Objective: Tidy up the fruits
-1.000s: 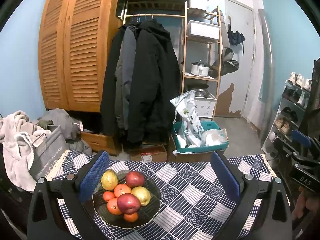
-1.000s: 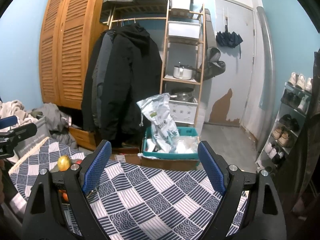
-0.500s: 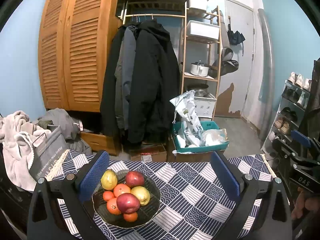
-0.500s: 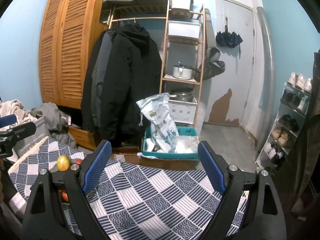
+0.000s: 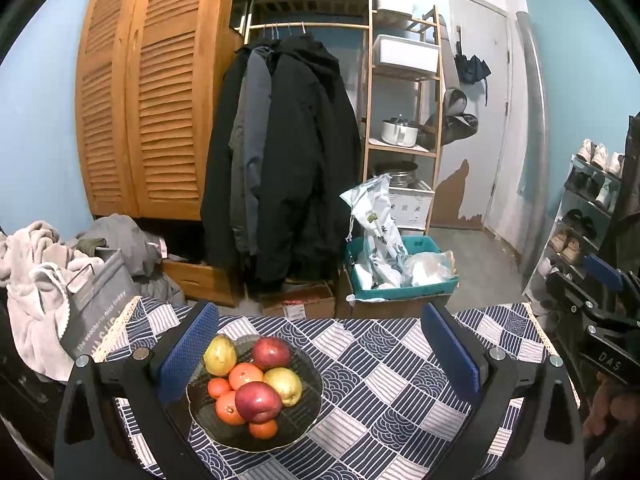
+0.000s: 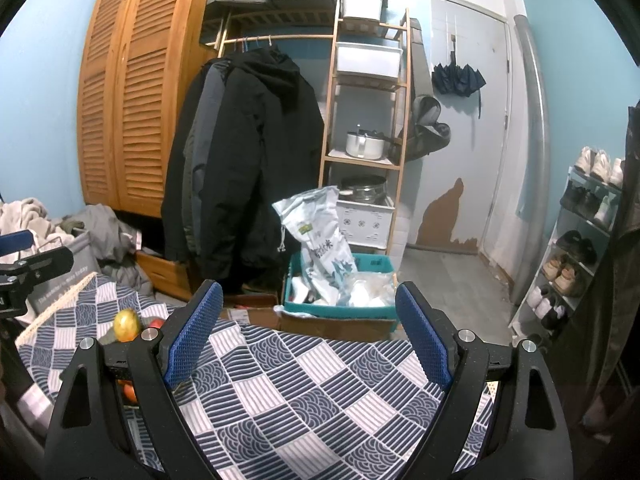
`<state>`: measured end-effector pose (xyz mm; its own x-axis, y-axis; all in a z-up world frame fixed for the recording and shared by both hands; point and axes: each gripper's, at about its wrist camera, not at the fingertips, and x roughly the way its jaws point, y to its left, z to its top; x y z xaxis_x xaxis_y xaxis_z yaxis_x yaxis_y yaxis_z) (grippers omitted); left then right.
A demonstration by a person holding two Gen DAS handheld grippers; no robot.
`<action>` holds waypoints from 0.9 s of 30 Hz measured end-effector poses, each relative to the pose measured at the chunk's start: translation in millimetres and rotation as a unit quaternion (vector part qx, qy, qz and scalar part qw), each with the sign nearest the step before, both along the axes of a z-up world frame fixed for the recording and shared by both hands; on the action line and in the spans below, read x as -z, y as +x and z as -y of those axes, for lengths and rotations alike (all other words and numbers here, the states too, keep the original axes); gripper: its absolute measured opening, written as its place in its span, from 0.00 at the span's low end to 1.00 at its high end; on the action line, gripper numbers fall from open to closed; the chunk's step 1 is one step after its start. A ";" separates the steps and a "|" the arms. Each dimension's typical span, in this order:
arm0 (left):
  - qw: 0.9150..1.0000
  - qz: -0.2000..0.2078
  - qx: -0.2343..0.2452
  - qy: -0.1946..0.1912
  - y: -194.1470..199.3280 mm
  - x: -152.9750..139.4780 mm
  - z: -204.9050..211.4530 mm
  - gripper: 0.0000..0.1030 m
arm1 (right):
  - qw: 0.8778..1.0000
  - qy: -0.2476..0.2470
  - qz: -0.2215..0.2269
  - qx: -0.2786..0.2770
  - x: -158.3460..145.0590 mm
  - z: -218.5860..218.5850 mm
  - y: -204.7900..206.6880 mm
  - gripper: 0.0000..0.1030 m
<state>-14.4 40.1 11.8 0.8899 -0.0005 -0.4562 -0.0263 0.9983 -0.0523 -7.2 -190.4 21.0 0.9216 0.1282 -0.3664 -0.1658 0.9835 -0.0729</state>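
Readable stuff: the grey laundry bag [image 5: 100, 300] said "The weather is nice today", and the right gripper [image 5: 608, 354] body had "DAS".

louvred wardrobe [image 5: 148, 120], hanging coats [image 5: 288, 160], teal crate [image 5: 400, 280], shoe rack [image 6: 580, 240]

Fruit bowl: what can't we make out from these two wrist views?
- Right wrist view: the bowl is almost wholly hidden behind the right gripper left finger; only a yellow pear and bits of red and orange fruit show.
- Left wrist view: the bowl's left rim sits behind the left gripper finger; fruit under the pile is covered by the front apple.
- Both views: the tablecloth's near edge is cut off by the frame.
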 end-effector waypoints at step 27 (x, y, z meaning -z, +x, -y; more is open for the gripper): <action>1.000 0.014 -0.005 0.009 -6.8 -3.1 7.6 0.99 | 1.000 -0.002 0.000 -0.001 -0.5 -0.2 -0.3 0.85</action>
<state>-21.2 32.5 15.0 0.9021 0.0157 -0.4313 -0.0347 0.9987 -0.0361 -7.5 -190.2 21.5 0.9214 0.1282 -0.3668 -0.1673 0.9829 -0.0767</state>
